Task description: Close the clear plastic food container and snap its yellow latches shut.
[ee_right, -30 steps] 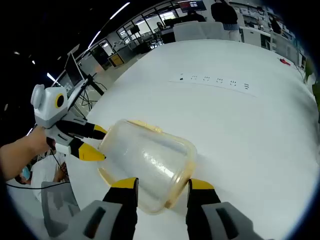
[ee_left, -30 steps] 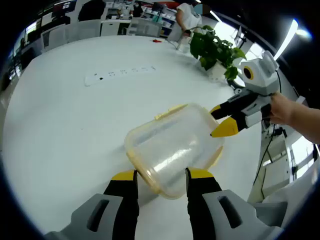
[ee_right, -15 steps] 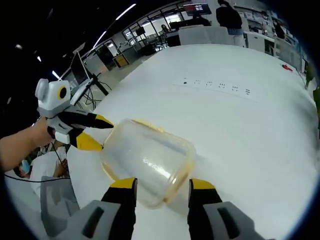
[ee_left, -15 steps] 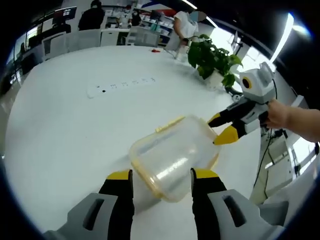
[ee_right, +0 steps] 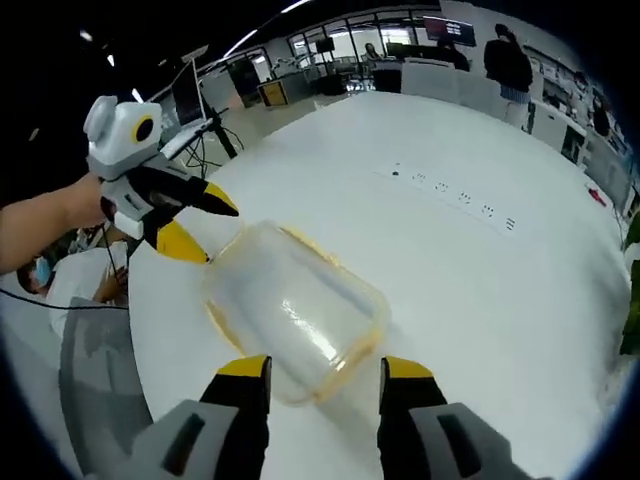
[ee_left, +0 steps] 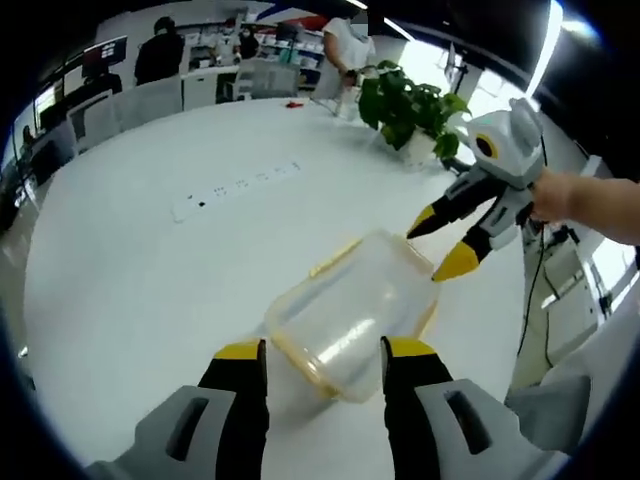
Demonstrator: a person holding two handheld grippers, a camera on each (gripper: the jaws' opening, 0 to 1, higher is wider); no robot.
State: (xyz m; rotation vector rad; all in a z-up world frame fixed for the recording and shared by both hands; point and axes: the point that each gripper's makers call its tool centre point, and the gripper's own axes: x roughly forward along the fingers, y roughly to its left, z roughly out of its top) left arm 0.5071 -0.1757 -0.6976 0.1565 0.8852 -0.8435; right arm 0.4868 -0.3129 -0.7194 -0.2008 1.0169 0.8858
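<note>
The clear plastic container lies on the white table with its lid on and a yellow rim around it. One yellow latch sticks out along its far side. My left gripper is open, its yellow-tipped jaws straddling the container's near end. The right gripper comes in from the right, open, with its lower tip by the far corner. In the right gripper view the container sits just beyond my open right gripper, and the left gripper hovers open at its left end.
A white power strip lies farther out on the table. A potted plant stands near the far edge. People, chairs and desks are behind the table. A person's hand holds the right gripper.
Both views have pulled back and risen a little. Each gripper's tips have drawn slightly away from the container's ends. The container has stayed where it was.
</note>
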